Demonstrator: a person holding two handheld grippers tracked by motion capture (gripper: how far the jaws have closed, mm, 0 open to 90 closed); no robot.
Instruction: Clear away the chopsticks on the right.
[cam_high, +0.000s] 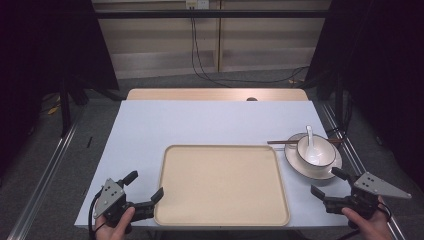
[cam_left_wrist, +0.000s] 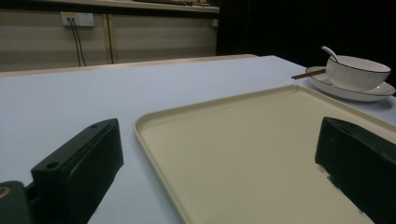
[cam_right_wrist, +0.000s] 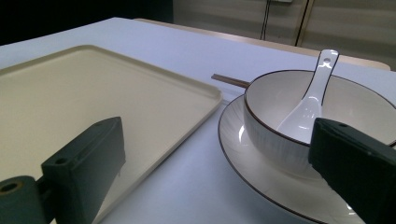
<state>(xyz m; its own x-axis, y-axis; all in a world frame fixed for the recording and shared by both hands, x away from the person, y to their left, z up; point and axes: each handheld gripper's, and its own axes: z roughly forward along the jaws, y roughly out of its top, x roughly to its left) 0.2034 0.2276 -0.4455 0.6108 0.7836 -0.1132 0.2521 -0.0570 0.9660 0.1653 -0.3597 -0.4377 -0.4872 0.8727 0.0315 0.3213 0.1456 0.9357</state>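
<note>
— Both claws stood with their jaws apart, holding nothing. How did they sit?

— By the high view, taking the table as a clock face with twelve at the far edge, the left gripper (cam_high: 146, 186) rested at about seven o'clock, its jaws spread astride the near left corner of the tray. The right gripper (cam_high: 328, 183) sat at about five o'clock, jaws spread toward the plate's near rim. A hand (cam_high: 116, 223) held the left one, another hand (cam_high: 367, 223) the right.

— And the big things, largest first?

— The table (cam_high: 150, 125) had a pale blue-white top with a wooden strip along its far edge. A beige tray (cam_high: 222, 185) lay at six o'clock, wide, shallow and bare. In the left gripper view its rim (cam_left_wrist: 149, 135) ran between the two black jaws.

— What stood to the right?

— A white plate (cam_high: 332, 167) at about four o'clock, just beside the tray's right edge, not touching it. A white bowl with a dark rim (cam_high: 325, 147) stood on the plate. In the right gripper view the bowl (cam_right_wrist: 271, 126) was between the jaws, though farther off.

— Smaller still?

— Brown chopsticks (cam_high: 280, 142) lay across the plate's far side, pointing toward nine o'clock. A white spoon (cam_high: 311, 141) lay in the bowl, its handle leaning toward twelve.
</note>
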